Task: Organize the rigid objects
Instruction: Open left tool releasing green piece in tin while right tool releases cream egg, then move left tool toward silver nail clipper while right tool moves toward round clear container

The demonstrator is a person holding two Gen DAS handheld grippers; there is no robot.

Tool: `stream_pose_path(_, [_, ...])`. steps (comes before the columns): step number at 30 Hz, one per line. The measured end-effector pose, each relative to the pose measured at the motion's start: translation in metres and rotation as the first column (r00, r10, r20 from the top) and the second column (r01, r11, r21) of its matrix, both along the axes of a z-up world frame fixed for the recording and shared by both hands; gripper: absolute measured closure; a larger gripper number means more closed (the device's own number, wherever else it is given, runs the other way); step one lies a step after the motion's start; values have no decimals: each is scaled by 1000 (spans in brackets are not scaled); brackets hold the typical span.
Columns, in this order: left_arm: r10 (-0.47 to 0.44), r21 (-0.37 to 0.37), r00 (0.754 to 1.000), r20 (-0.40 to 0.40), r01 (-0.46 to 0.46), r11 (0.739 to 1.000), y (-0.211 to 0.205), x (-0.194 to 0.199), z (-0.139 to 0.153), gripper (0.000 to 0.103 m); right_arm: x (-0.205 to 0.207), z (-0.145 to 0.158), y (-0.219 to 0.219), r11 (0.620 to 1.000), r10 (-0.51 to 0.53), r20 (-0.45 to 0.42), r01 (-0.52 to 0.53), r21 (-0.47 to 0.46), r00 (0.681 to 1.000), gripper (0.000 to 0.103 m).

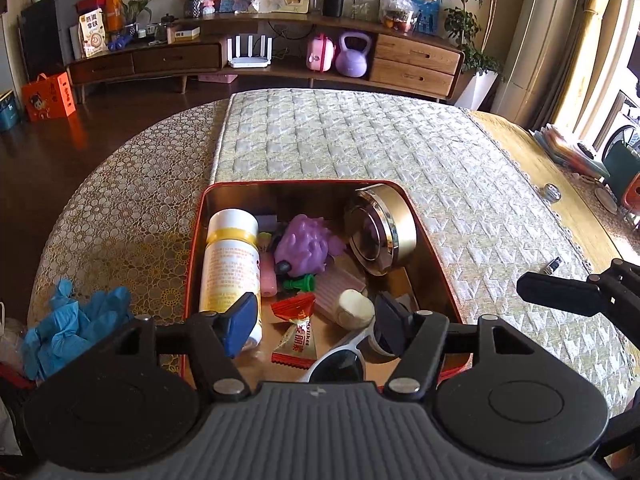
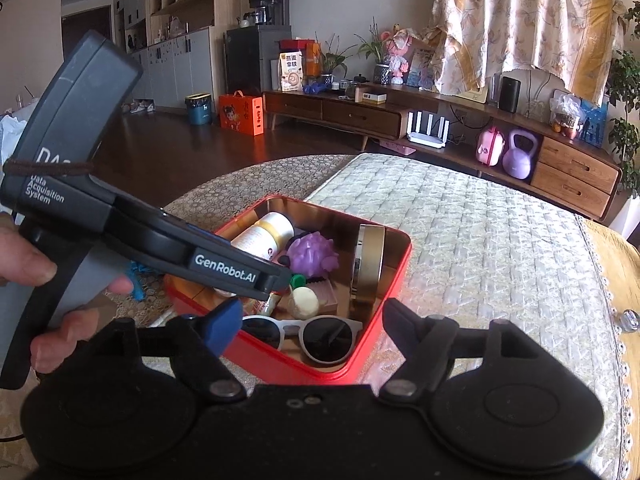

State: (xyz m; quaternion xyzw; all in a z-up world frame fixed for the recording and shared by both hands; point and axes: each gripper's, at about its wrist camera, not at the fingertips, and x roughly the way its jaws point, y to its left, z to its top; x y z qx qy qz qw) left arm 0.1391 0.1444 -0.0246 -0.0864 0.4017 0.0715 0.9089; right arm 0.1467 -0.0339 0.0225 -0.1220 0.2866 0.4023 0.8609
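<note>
Desk [image 1: 120,216] under a lace cloth, with a quilted mat [image 1: 400,152] across its middle and 3 o'clock side. Red tin box [image 2: 394,276] sits on the mat's near edge, open-topped and packed. Inside, seen from the left wrist: white bottle with yellow label [image 1: 230,264] lying along the 9 o'clock wall, gold round tin [image 1: 386,232] standing on edge at 1 o'clock, purple spiky toy [image 1: 306,246] in the middle, white-framed sunglasses [image 1: 340,360] at 6 o'clock, red-and-white candy wrapper [image 1: 296,332] just beside them, cream round piece [image 1: 354,308] touching the sunglasses frame, green piece [image 1: 302,282] under the toy. Blue gloves [image 1: 68,332] lie bunched on the cloth at 8 o'clock, well apart from the box. Left tongs [image 1: 316,324] hover wide over the near end of the box, holding nothing. Right tongs [image 2: 314,322] wide too, empty, over the box's near wall above the sunglasses.
</note>
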Motion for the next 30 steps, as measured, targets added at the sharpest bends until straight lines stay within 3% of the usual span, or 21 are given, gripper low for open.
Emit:
stream_pose_path(9, [-39, 32, 999, 33, 38, 999, -26, -16, 10, 34, -9, 3, -37, 997, -42, -55, 45, 64, 998, 5])
stream_pose_path(12, [-66, 28, 997, 50, 65, 998, -36, -21, 13, 25, -13, 4, -52, 994, -65, -63, 70, 85, 996, 0])
stream_pose_path(30, [-228, 19, 969, 97, 227, 974, -129, -8, 16, 22, -1, 2, -169, 960, -271, -44, 273, 66, 962, 0])
